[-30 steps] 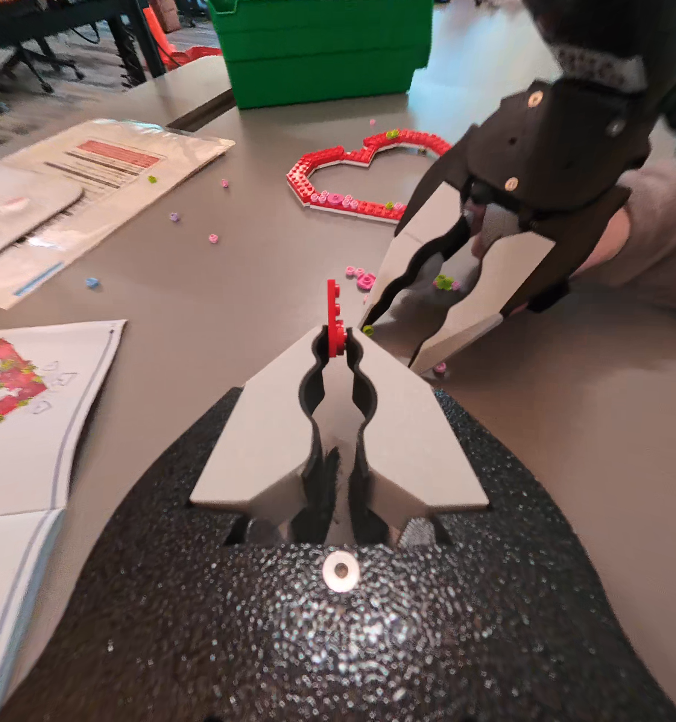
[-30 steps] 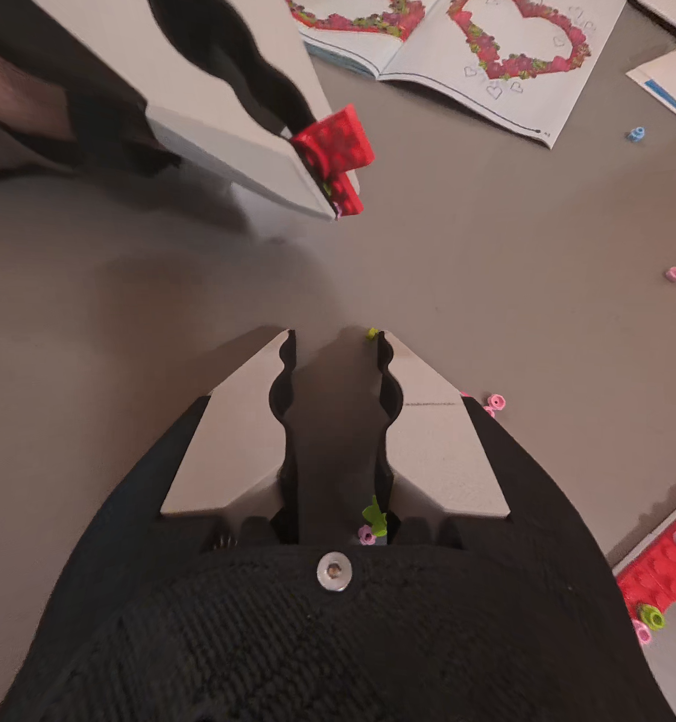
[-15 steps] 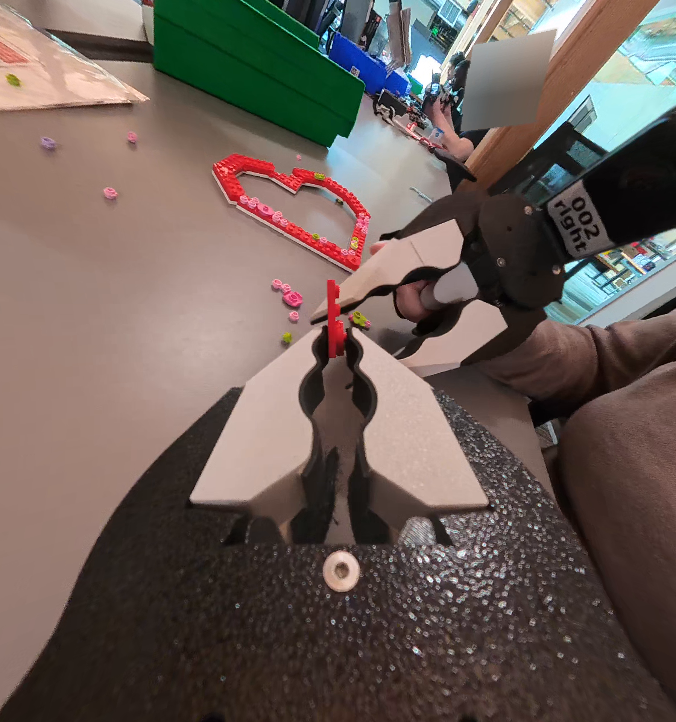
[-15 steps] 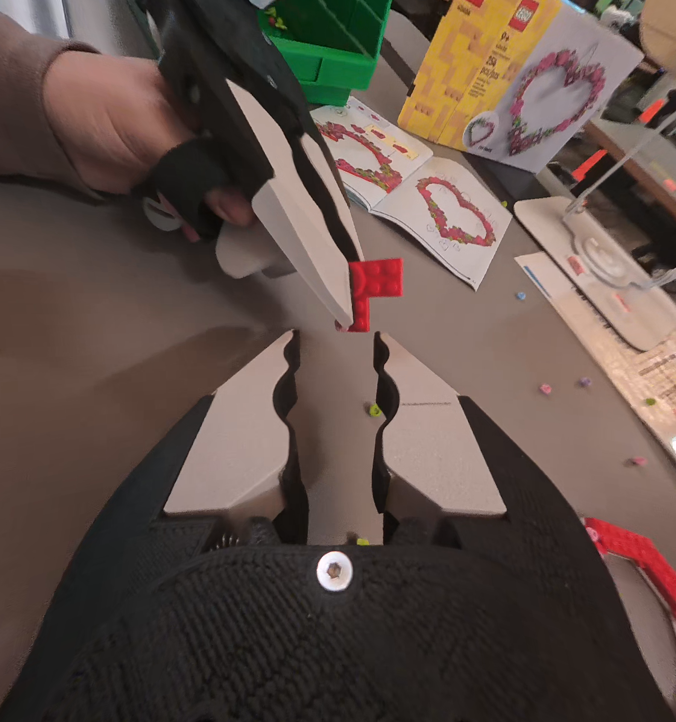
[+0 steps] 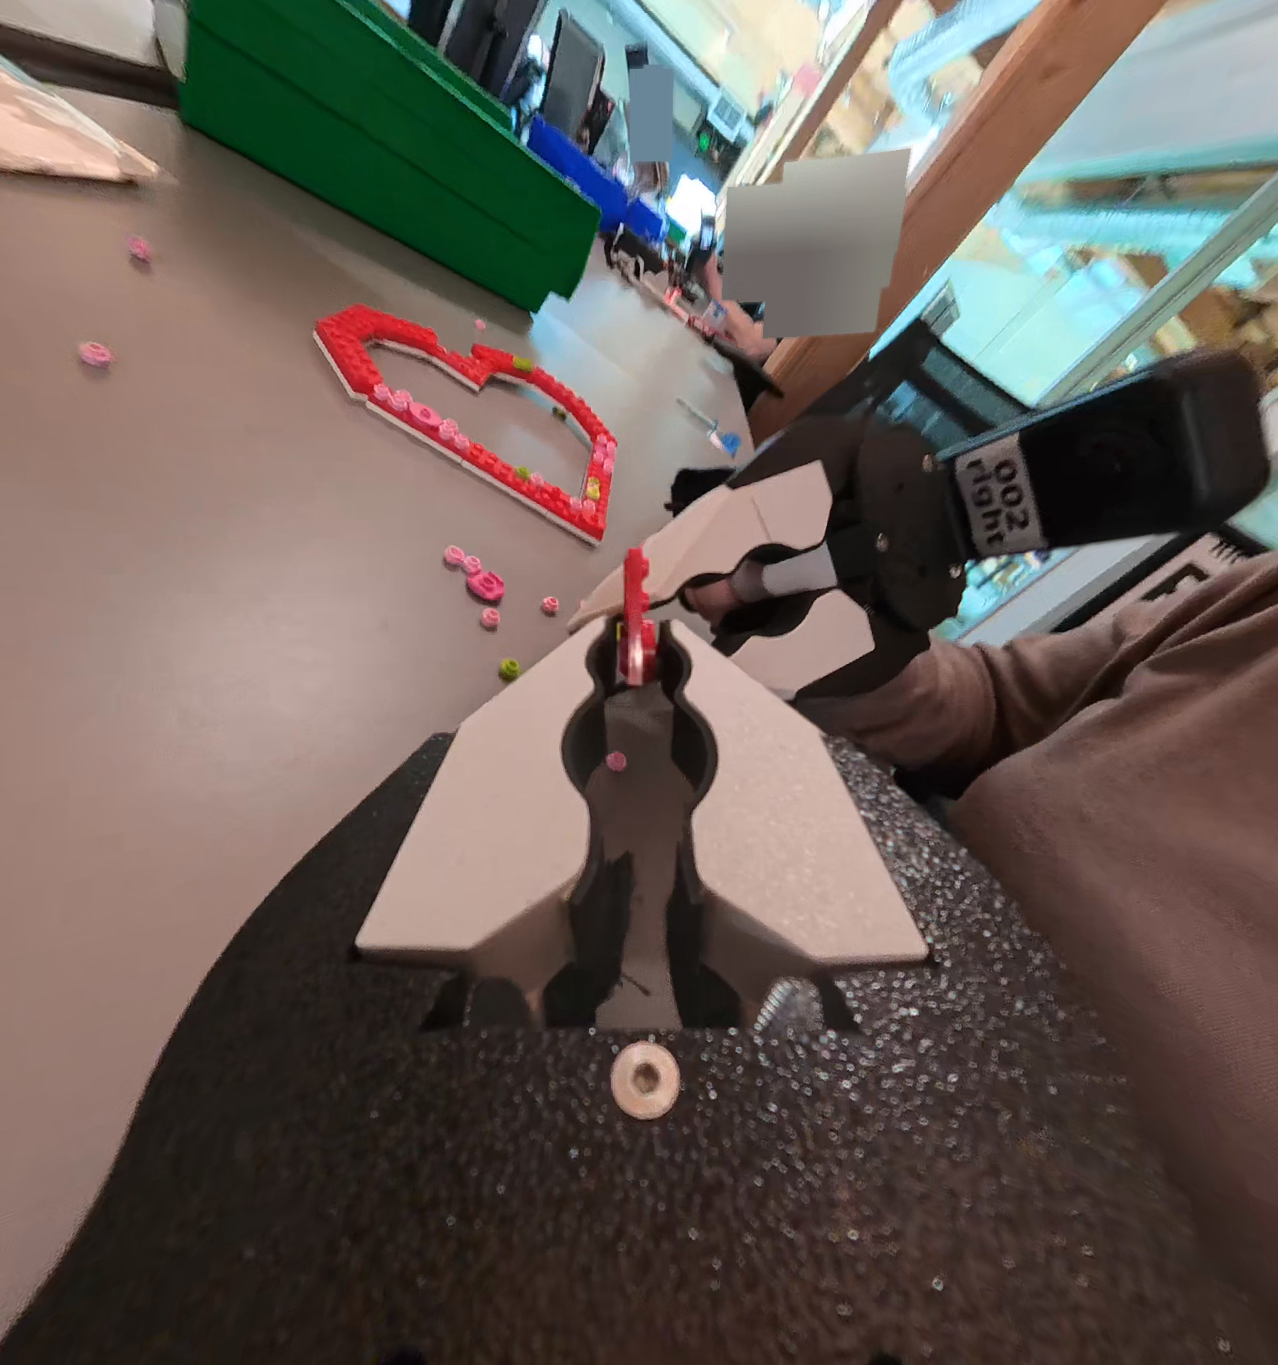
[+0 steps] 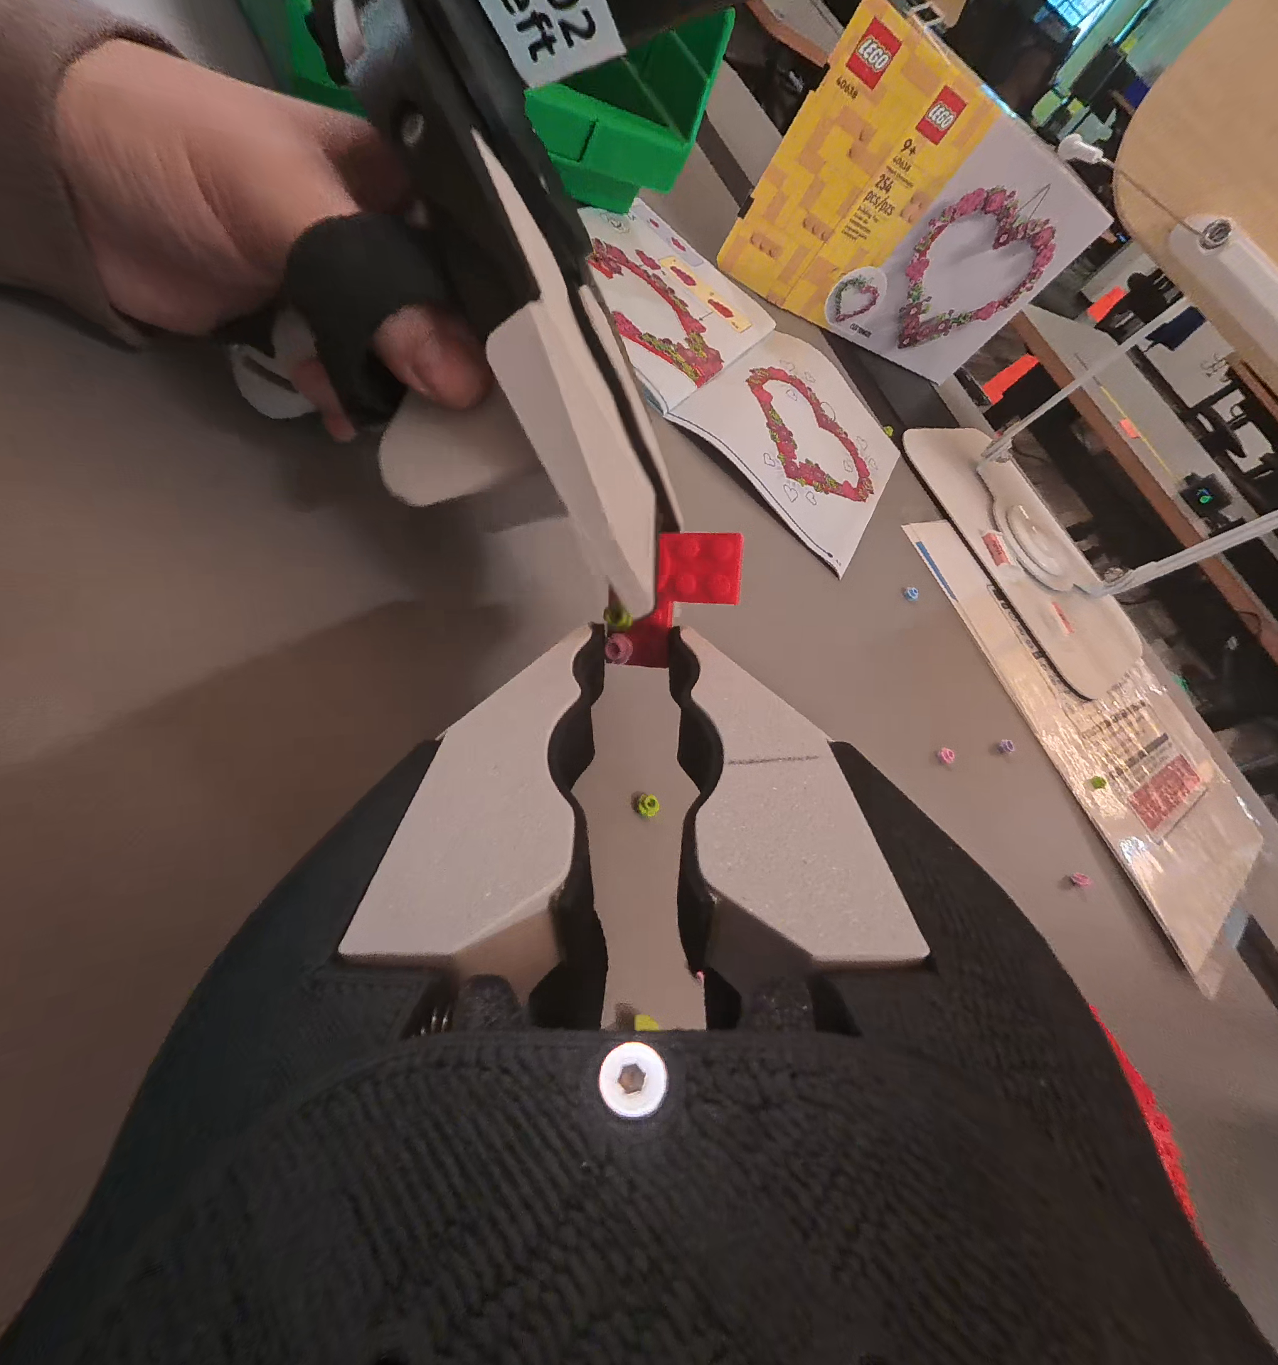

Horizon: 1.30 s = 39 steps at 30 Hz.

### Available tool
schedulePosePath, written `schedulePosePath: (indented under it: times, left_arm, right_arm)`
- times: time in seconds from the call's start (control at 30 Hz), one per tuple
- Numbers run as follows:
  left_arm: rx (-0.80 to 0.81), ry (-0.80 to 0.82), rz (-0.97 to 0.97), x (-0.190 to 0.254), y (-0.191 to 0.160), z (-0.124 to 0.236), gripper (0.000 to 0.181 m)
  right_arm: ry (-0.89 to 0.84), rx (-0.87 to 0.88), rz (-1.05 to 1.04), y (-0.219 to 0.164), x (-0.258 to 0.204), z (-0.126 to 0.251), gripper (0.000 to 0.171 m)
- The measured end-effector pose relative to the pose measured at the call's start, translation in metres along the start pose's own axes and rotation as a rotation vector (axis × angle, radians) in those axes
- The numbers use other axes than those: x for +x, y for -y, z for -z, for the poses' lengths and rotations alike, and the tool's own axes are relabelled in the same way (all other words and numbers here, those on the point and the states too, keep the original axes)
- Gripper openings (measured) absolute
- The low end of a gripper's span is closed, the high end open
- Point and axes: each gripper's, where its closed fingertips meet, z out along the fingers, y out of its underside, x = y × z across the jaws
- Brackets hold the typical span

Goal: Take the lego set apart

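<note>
A small red lego piece [image 6: 698, 569] of stacked plates, with a pink and a lime stud on its lower part, is held in the air between both grippers. My left gripper [image 5: 636, 631] is shut on it; in the right wrist view it comes down from above [image 6: 639, 591], and the upper plate sticks out to the right. My right gripper [image 6: 637, 635] has its tips closed on the piece's lower red part. The red heart frame [image 5: 466, 443] with several pink and lime studs lies flat on the grey table beyond.
Loose pink and lime studs [image 5: 484, 585] are scattered on the table. Green bins [image 5: 399, 148] stand at the back. An open instruction booklet [image 6: 791, 443], the yellow set box [image 6: 879, 185], a white lamp base [image 6: 1027, 532] and a plastic bag [image 6: 1108, 746] lie beyond. Both grippers' tips are close together, under 4 cm apart.
My right gripper has moved up to the red piece and its jaws have narrowed onto the lower part. The left gripper still holds the piece, with its tips slightly wider apart.
</note>
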Motion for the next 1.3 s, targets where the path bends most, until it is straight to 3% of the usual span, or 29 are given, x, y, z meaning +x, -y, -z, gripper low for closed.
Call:
schedulePosePath:
  times: [0.1, 0.23, 0.67, 1.07, 1.3]
  left_arm:
    - [0.064, -0.009, 0.038, -0.002, 0.011, 0.008, 0.014]
    - [-0.019, -0.036, 0.040, 0.001, -0.002, 0.004, 0.011]
    - [-0.291, 0.247, -0.385, -0.010, -0.030, -0.008, 0.004]
    - [-0.203, 0.232, -0.146, -0.023, -0.028, -0.006, 0.005]
    - [-0.167, 0.226, -0.093, -0.024, -0.024, -0.006, 0.005]
  right_arm:
    - [-0.005, 0.005, 0.001, 0.001, 0.001, 0.001, 0.016]
    - [-0.014, -0.001, 0.027, 0.001, 0.000, 0.000, 0.016]
    - [0.099, -0.143, 0.096, -0.026, -0.013, -0.002, 0.013]
    - [0.088, -0.151, -0.052, -0.029, -0.013, -0.013, 0.023]
    - [0.051, -0.151, -0.069, -0.030, -0.008, -0.015, 0.015]
